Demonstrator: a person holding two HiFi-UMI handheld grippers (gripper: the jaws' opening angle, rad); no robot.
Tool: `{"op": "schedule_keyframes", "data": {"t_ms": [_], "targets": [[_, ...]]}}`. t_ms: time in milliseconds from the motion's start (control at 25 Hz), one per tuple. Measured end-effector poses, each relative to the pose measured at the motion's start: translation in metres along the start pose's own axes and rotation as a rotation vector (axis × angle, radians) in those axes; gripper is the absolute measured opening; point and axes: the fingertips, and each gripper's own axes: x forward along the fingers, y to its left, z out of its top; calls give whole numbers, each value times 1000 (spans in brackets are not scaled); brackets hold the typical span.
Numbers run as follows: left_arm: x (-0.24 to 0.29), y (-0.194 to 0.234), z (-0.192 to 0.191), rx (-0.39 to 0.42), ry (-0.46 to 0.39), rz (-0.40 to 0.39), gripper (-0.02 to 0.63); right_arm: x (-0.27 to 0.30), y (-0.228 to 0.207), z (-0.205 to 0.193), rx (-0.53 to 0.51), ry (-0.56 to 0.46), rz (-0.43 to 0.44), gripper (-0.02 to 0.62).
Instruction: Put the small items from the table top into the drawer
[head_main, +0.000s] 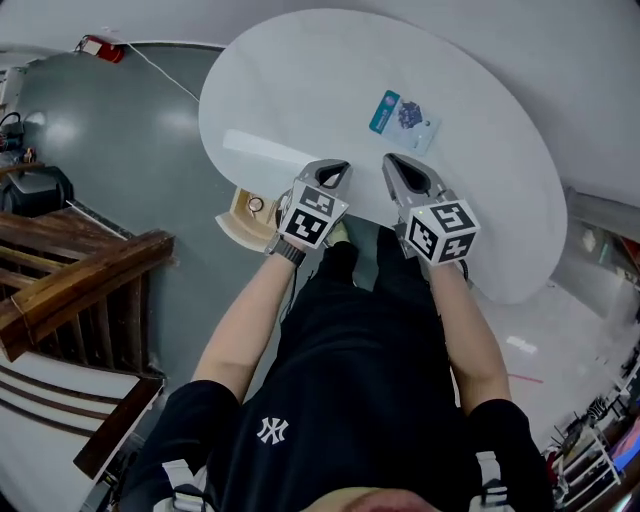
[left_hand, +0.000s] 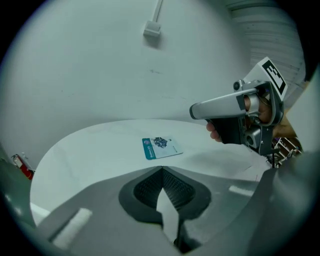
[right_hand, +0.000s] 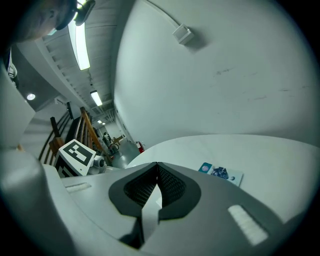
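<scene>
Card (head_main: 404, 119) lies flat on table (head_main: 300, 90), just ahead of both tips. I see left gripper (head_main: 335, 171) and right gripper (head_main: 394, 163) pressed together, empty. Risk: thin card gives pads no edge, skids away, misses open drawer (head_main: 243, 215).

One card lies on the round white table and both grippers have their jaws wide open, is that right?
Not the jaws: the left gripper and right gripper both have them together on nothing, as each gripper view shows. One card does lie on the round white table.
</scene>
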Motion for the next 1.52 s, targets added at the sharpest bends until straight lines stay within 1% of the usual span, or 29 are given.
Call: {"op": "schedule_keyframes", "data": {"t_ms": [160, 280, 400, 520, 720, 880, 1200, 1360, 1520], "targets": [[38, -15, 26, 16, -12, -15, 0, -15, -46, -8, 70, 25, -42, 49], [60, -25, 41, -10, -14, -21, 0, -21, -77, -19, 107, 53, -71, 55], [80, -30, 53, -30, -13, -11, 0, -21, -106, -33, 159, 93, -91, 75], [101, -29, 58, -45, 9, 2, 0, -18, -133, -51, 235, 138, -112, 97], [134, -22, 56, -45, 67, 18, 0, -9, -171, -77, 361, 215, -143, 118], [154, -17, 53, -49, 108, 30, 0, 2, -186, -88, 430, 265, -138, 137], [178, -11, 39, -70, 201, 48, 0, 16, -206, -94, 490, 324, -161, 152], [183, -9, 36, -78, 210, 43, 0, 21, -212, -95, 522, 351, -168, 155], [184, -8, 34, -98, 205, 33, 0, 28, -213, -94, 583, 357, -141, 155]]}}
